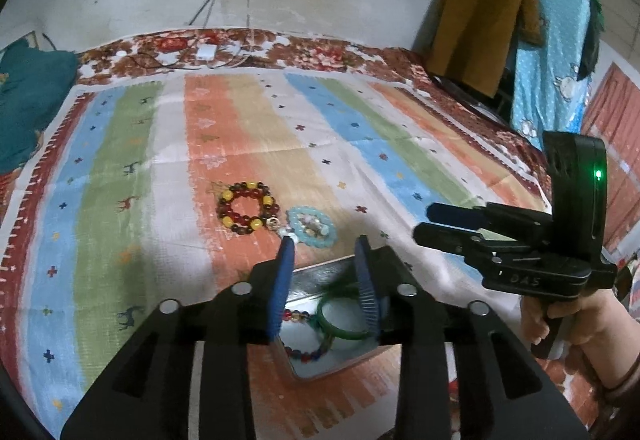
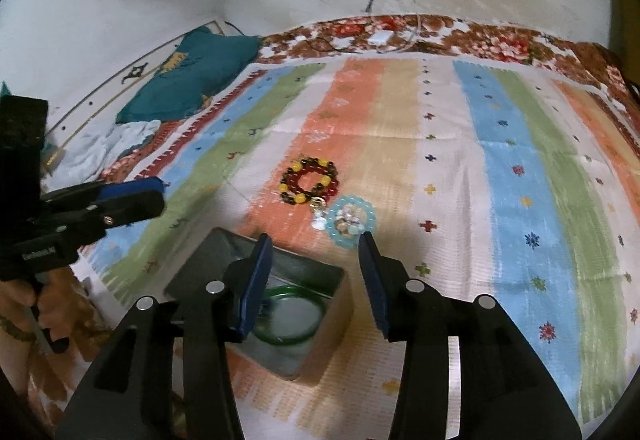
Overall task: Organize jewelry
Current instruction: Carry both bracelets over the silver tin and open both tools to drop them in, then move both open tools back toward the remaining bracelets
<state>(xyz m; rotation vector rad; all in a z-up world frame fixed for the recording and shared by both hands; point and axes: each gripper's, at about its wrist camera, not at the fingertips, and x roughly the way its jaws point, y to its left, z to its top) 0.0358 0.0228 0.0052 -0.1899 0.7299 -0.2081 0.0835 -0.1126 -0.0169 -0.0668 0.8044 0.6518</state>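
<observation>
Two bracelets not yet sorted: red-yellow bead bracelet [image 1: 245,207] and pale blue bead bracelet [image 1: 312,227] lie touching mid-bed on the striped cloth [image 1: 120,167], just beyond the metal tin [image 2: 320,320]. Tin sits near the bed's front edge, likely the collection spot; green bangle [image 2: 289,316] and a bead string [image 1: 298,336] are already inside. Left gripper [image 1: 325,276] hangs over the tin, jaws partly apart, holding nothing. Right gripper [image 2: 316,280] likewise: jaws apart, empty.

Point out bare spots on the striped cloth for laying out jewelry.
Free: the blue and green stripes either side, and everything beyond the red-yellow bracelet. Crowded: the orange stripe, where that bracelet, the pale blue bracelet and the metal box cluster.
</observation>
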